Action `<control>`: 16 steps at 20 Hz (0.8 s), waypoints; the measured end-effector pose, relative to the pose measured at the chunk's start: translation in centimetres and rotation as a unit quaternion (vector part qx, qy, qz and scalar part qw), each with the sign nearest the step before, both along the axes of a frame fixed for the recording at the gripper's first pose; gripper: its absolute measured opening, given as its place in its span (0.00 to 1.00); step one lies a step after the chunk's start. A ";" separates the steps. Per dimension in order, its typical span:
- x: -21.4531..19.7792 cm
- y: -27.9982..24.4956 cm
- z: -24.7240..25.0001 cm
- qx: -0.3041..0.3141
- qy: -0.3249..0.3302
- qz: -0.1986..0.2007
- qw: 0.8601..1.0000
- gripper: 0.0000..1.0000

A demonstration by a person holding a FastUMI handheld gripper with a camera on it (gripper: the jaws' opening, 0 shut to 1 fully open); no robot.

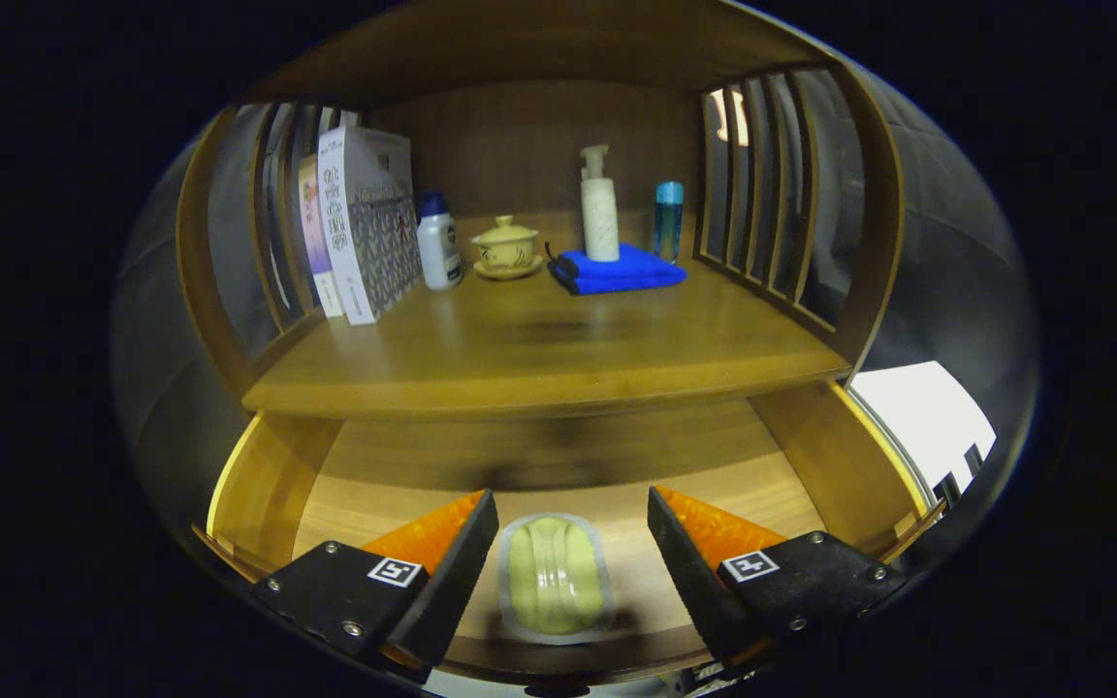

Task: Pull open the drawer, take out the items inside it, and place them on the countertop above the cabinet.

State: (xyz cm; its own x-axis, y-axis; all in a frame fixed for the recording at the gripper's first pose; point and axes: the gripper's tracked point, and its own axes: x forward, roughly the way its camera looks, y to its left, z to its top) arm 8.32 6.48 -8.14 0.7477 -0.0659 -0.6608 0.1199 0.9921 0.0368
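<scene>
Packet [556, 579] in drawer [268, 485], under shelf [539, 359]

Mount: the camera rides on the claw [573, 543] and looks forward along its two fingers [447, 567], which stand apart.
Height and tilt: it sits above the open drawer [374, 475], tipped down into it, level with the front edge of the table [539, 388] above.
Facing: straight at the cabinet front, toward the back wall of the shelf bay over the table.
Nearness: close to the drawer, whose near edge lies under the fingers; the table's back edge lies well beyond.
Coverage: both slatted side panels [772, 213], the drawer's side walls and the whole table are taken in.
</scene>
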 end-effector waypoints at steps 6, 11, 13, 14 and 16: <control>-1.2 0.8 -3.6 0.008 0.081 -0.004 0.997 0.91; -1.5 0.9 -5.1 0.016 0.104 -0.004 0.994 0.76; -1.6 1.0 -5.1 0.012 0.102 0.002 0.995 0.62; -1.8 1.0 -5.1 0.010 0.102 0.006 0.995 0.50; -1.9 1.3 -5.0 0.010 0.098 0.011 0.995 0.33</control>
State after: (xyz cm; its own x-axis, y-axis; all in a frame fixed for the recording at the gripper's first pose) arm 6.41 7.76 -13.12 0.6058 -0.0358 -0.7948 0.1041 0.9940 0.0346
